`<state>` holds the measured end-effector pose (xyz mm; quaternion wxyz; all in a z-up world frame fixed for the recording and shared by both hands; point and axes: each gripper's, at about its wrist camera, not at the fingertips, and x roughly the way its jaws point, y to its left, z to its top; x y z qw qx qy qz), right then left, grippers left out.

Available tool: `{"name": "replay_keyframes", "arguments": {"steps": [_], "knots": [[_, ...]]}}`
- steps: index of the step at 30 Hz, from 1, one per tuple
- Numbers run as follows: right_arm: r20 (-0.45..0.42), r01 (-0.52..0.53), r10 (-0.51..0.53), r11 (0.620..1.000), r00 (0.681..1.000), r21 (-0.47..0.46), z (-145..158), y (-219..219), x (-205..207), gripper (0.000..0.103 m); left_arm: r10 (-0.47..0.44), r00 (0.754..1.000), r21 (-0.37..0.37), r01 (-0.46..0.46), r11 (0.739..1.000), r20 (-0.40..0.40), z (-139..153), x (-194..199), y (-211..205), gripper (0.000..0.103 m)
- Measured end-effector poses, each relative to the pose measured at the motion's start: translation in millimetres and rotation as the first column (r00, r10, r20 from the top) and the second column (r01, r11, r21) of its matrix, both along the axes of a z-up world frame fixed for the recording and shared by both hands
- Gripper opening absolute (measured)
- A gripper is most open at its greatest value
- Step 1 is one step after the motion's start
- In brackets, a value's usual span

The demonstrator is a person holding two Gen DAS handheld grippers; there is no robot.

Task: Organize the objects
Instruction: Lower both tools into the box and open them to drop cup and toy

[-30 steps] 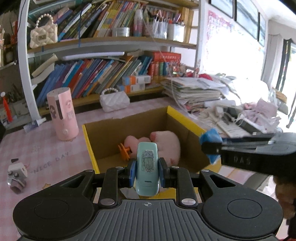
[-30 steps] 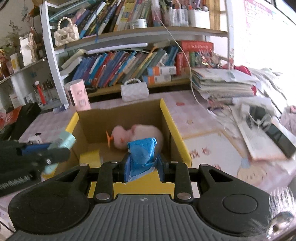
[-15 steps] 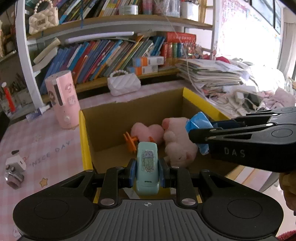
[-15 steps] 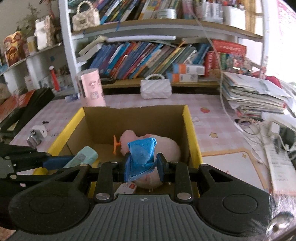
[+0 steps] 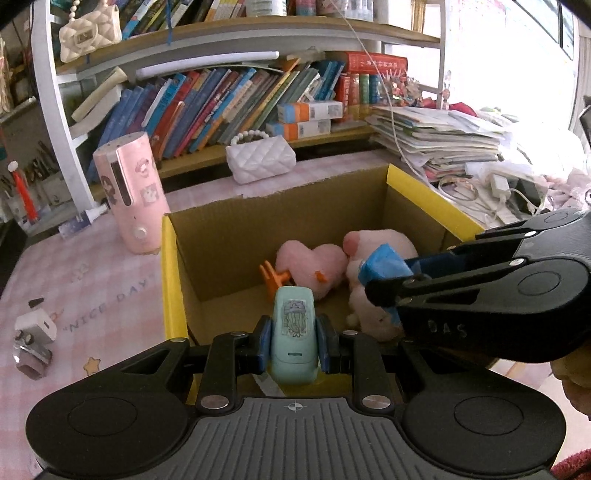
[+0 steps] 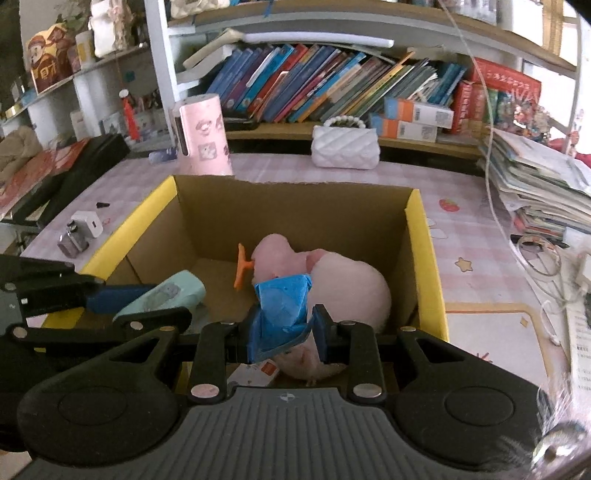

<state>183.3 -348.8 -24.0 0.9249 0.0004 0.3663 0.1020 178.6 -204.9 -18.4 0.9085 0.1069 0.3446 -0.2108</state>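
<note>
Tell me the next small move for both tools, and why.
Probably lower a little, then open both. The left tool clamps the mint case and the right tool the blue packet, both already over the open cardboard box.

A pink cylinder (image 5: 129, 192) with stickers stands upright on the bench (image 5: 74, 280), which wears a pink checked cloth. A white quilted purse (image 5: 260, 158) with a bead handle sits near the bookshelf (image 5: 236, 96), where leaning books fill the lower tier and two orange-and-white boxes (image 5: 306, 118) are stacked. A cream purse (image 5: 88, 31) rests on the upper shelf. A pile of papers (image 5: 436, 136) lies at the right, with cables (image 5: 498, 188) just beside it. A small white charger (image 5: 35, 326) lies at the left, next to a small clear bottle (image 5: 31, 360).
</note>
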Motion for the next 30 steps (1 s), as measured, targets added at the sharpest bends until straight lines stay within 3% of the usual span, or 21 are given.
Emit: {"name": "replay_keyframes", "arguments": {"steps": [20,25,30], "knots": [[-0.101,-0.07,0.068,0.997,0.993,-0.017,-13,6,24,0.027,0.032,0.999,0.014,-0.032,0.999,0.004,-4,16,-1,0.024],[-0.116,-0.072,0.07,0.997,0.991,-0.018,-14,6,25,0.027,0.038,0.999,0.005,-0.038,0.999,0.002,-2,15,2,0.029],[-0.119,-0.071,0.068,0.997,0.991,-0.023,-14,6,25,0.027,0.051,0.998,-0.012,-0.05,0.999,0.023,3,9,8,0.041]]}}
